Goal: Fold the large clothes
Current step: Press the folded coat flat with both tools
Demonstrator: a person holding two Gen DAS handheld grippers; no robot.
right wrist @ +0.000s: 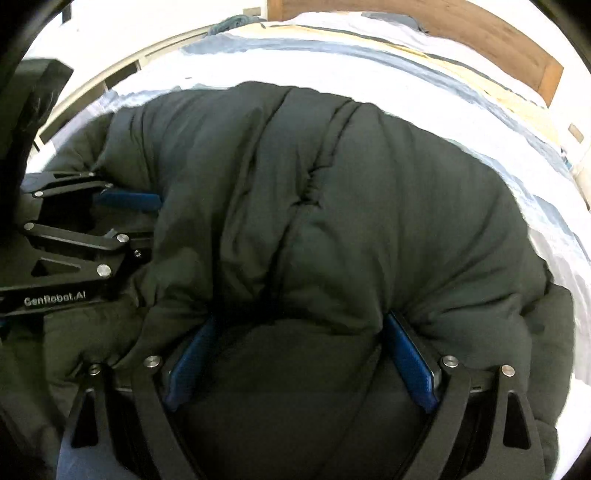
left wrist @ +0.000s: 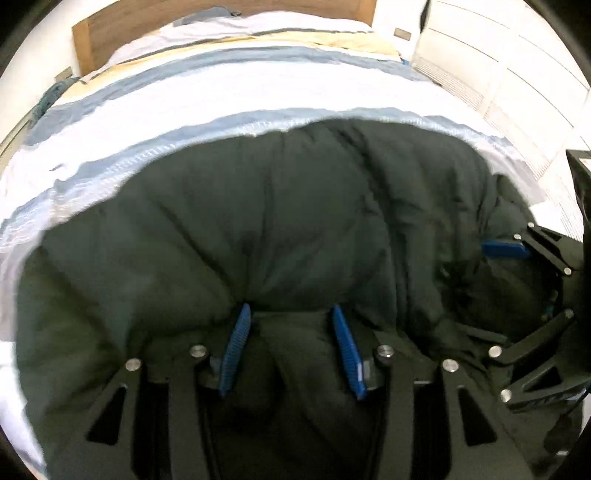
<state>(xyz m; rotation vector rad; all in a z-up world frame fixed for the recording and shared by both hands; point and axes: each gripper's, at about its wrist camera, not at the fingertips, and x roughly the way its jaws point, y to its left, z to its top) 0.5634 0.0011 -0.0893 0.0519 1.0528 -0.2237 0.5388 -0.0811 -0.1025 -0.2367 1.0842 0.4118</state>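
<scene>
A dark green puffy jacket (left wrist: 295,203) lies bunched on the bed and fills most of both views (right wrist: 332,184). My left gripper (left wrist: 291,308) points steeply down into it, its blue pads pressing a thick fold of the padding between them. My right gripper (right wrist: 301,318) stands much wider, its pads clamped on a broad bundle of the same jacket. The two grippers are close side by side. The right one shows at the right edge of the left wrist view (left wrist: 498,295), and the left one at the left edge of the right wrist view (right wrist: 147,225).
The bed has a white and pale blue striped cover (left wrist: 258,92) with a yellow band near a wooden headboard (left wrist: 147,22). White panelled furniture (left wrist: 498,74) stands beside the bed. A teal cloth (left wrist: 51,96) lies at the far corner.
</scene>
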